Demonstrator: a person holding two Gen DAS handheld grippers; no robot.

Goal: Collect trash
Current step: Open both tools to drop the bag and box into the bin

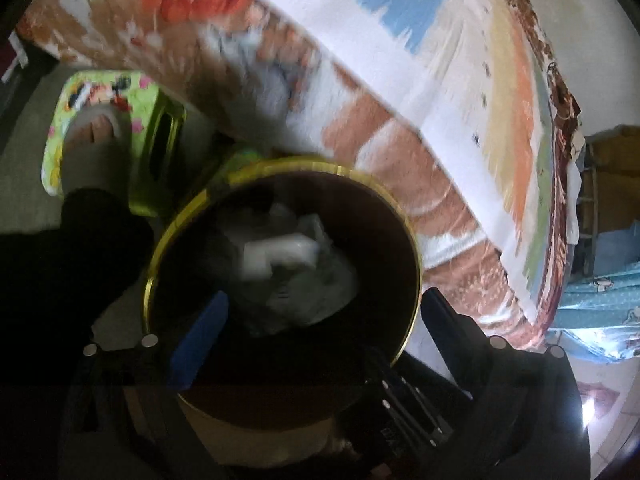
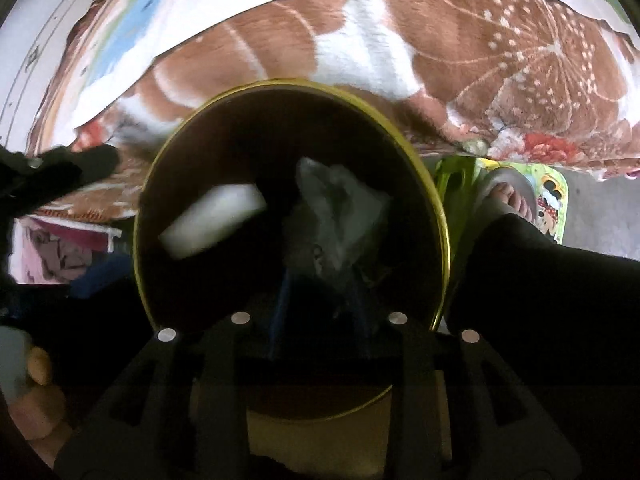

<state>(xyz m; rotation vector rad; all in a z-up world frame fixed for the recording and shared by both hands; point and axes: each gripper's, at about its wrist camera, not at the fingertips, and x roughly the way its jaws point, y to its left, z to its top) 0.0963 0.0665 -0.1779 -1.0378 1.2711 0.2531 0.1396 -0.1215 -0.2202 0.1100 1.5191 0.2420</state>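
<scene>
A round dark bin with a gold rim (image 1: 412,248) stands on the floor beside a bed; it also fills the right wrist view (image 2: 440,216). Inside lie crumpled grey-white trash (image 1: 316,284) and a blurred white piece (image 1: 276,256), seen in the right wrist view as a white block (image 2: 212,220) in mid-air over the bin, and a grey wad (image 2: 340,216). My left gripper (image 1: 316,320) is open above the bin mouth, its blue-padded finger (image 1: 200,340) inside the rim. My right gripper (image 2: 320,300) points into the bin, nearly closed on the lower end of the grey wad.
A bed with a brown, white and orange floral blanket (image 1: 380,140) runs right behind the bin. A green cartoon-print stool (image 1: 152,140) and the person's slippered foot (image 1: 92,136) stand left of the bin. Grey floor (image 2: 600,208) lies beyond.
</scene>
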